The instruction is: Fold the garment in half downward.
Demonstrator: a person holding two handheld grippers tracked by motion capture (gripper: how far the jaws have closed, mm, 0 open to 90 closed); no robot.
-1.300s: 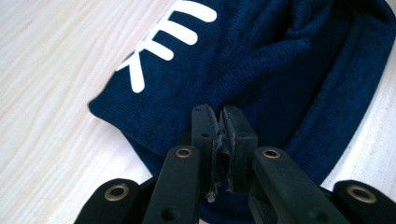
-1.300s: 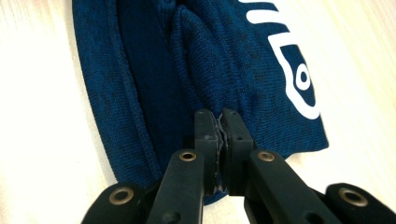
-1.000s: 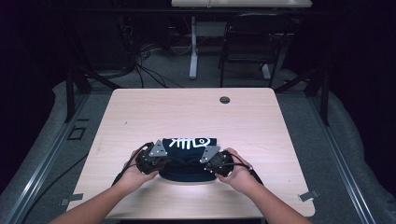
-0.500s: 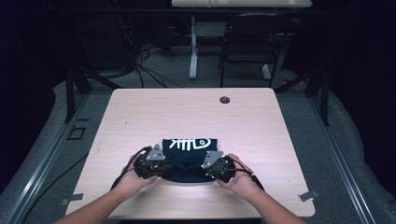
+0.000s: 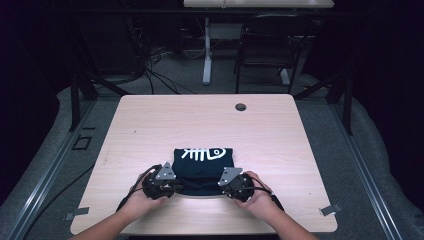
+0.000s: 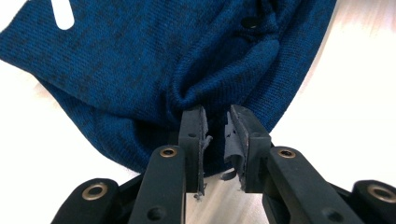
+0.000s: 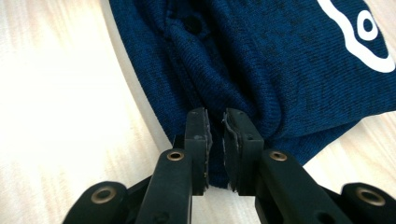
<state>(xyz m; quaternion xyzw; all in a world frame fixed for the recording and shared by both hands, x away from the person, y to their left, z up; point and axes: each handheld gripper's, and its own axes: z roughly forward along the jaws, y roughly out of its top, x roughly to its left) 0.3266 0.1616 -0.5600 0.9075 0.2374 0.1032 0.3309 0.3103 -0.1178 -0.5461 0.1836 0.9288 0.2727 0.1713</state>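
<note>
A folded dark blue shirt (image 5: 202, 165) with a white fish-bone print lies on the near middle of the light wooden table (image 5: 150, 130). My left gripper (image 5: 175, 185) sits at its near left corner and my right gripper (image 5: 226, 186) at its near right corner. In the left gripper view, the left gripper (image 6: 215, 116) has just been opening. A bunched fold of the shirt (image 6: 154, 60) lies just past its tips, and the pads do not press on it. The right gripper (image 7: 215, 119) has also just been opening, with a crease of the shirt (image 7: 280, 60) at its tips, not pinched.
A small dark grommet (image 5: 240, 107) is set in the table near its far edge. Beyond the table stand a chair (image 5: 270, 55) and a desk leg (image 5: 206, 50) on a grey floor. The person's forearms come in over the table's near edge.
Both hands with their grippers have drawn back a little toward the near edge of the table. The shirt stays folded in the same place.
</note>
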